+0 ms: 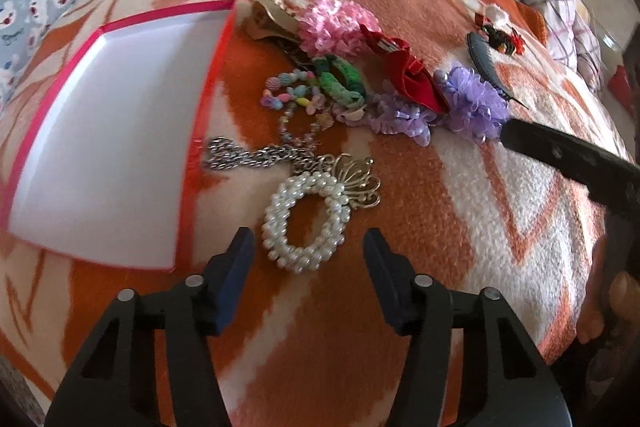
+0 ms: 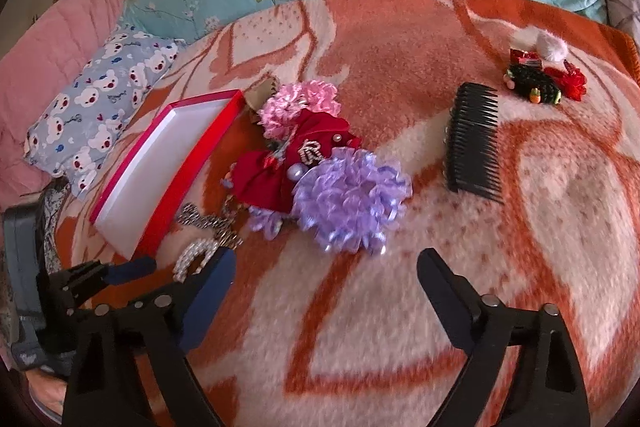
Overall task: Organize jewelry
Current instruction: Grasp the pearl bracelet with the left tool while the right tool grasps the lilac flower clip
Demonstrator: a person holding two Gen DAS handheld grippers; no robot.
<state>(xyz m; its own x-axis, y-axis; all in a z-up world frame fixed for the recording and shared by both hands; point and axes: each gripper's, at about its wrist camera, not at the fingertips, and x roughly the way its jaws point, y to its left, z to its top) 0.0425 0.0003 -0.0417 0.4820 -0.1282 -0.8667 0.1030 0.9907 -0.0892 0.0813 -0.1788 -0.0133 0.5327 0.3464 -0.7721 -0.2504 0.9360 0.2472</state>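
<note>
The left gripper [image 1: 308,251] hangs with its fingers spread wide and empty, the pearl bracelet [image 1: 306,223] lying just ahead of and between the tips, which suggests it is the piece lined up for the next grasp. The bracelet is a bumpy ring of small glossy white beads, touching a thin gold filigree ornament [image 1: 358,179] and a tangled silver chain [image 1: 256,155] a little beyond the fingertips. To the left of the left fingers sits the red-edged box [image 1: 116,147], shallow, stiff and white inside with nothing in it, probably kept close so pieces travel a short way. Farther ahead is a loose heap: a frilly pink scrunchie [image 1: 336,25], a fuzzy green band [image 1: 340,83], pastel beads [image 1: 288,97], a red fabric bow [image 1: 404,75] and a ruffled purple scrunchie [image 2: 348,195]. The right gripper [image 2: 324,267] is likewise parted and holds nothing, the purple scrunchie just beyond its tips and a rigid black toothed comb [image 2: 476,151] ahead to the right. Everything rests on a plush orange-and-cream blanket [image 2: 360,327] on the bed, soft enough that chains may sink and snag.
</note>
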